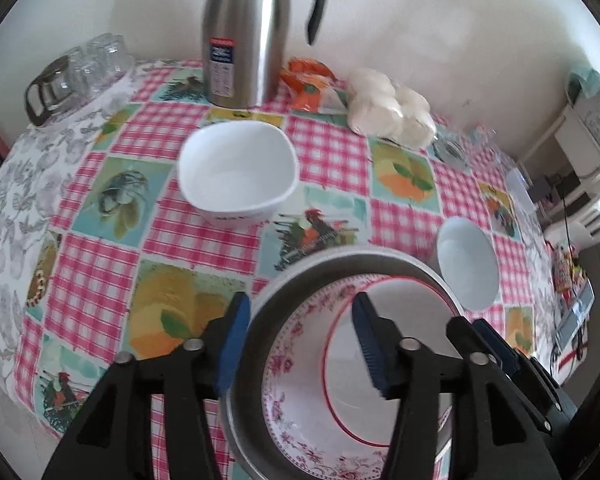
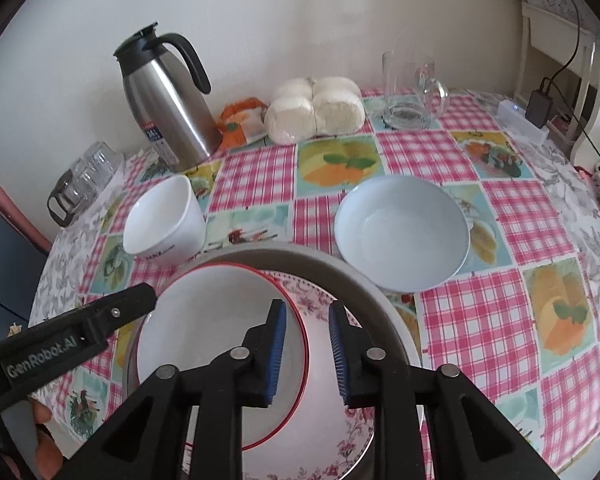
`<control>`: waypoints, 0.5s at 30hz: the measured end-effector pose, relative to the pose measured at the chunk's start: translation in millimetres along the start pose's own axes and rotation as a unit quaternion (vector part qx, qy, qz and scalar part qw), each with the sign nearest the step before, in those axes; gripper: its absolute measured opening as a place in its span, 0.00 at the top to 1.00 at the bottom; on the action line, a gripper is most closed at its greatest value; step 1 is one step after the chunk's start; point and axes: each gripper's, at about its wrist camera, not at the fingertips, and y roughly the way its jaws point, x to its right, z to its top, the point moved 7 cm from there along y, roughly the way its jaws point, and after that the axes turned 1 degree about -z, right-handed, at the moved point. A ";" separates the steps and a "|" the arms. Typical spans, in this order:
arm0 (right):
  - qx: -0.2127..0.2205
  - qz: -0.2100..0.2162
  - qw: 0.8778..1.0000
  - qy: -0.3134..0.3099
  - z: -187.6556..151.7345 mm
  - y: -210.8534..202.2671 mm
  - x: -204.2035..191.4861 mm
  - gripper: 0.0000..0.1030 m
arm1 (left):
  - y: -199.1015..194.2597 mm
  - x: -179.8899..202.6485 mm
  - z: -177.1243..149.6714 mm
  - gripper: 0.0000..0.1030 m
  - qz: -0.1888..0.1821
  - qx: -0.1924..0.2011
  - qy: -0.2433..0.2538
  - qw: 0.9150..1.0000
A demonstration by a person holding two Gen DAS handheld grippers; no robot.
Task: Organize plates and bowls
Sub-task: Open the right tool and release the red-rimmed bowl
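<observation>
While jaws gape, red-rimmed bowl (image 2: 220, 332) sits nested (floral dish (image 2: 328, 436) beneath).

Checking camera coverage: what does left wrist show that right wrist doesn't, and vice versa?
Left wrist only: nothing notable beyond its own left gripper fingers straddling the metal basin's rim.

Right wrist only: the glass mug standing clearly, a charger, and the right gripper fingers astride the red-rimmed bowl's edge.

Both: thermos, square white bowl, pale blue bowl, floral plate, buns.
</observation>
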 end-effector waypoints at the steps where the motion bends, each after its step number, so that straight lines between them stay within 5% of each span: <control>1: 0.002 -0.002 1.000 0.000 0.6 -0.5 0.2 0.61 | 0.0 -3.3 0.8 0.44 0.006 0.000 -0.005 1.000; 3: 0.005 -0.005 1.000 0.002 0.8 -0.5 1.5 0.49 | 0.2 -9.4 0.8 0.44 0.016 -0.001 -0.012 1.000; 6: 0.006 -0.006 1.000 0.008 1.2 1.1 4.3 0.45 | 3.0 -20.9 1.6 0.42 0.032 -0.003 -0.028 0.999; 10: 0.004 -0.003 1.000 0.016 1.0 3.7 7.7 0.34 | 3.4 -36.2 4.3 0.23 0.053 0.004 -0.046 0.998; 15: 0.006 0.003 1.000 0.019 1.4 4.3 7.2 0.24 | -3.1 -57.3 9.8 0.19 0.077 0.030 -0.075 0.994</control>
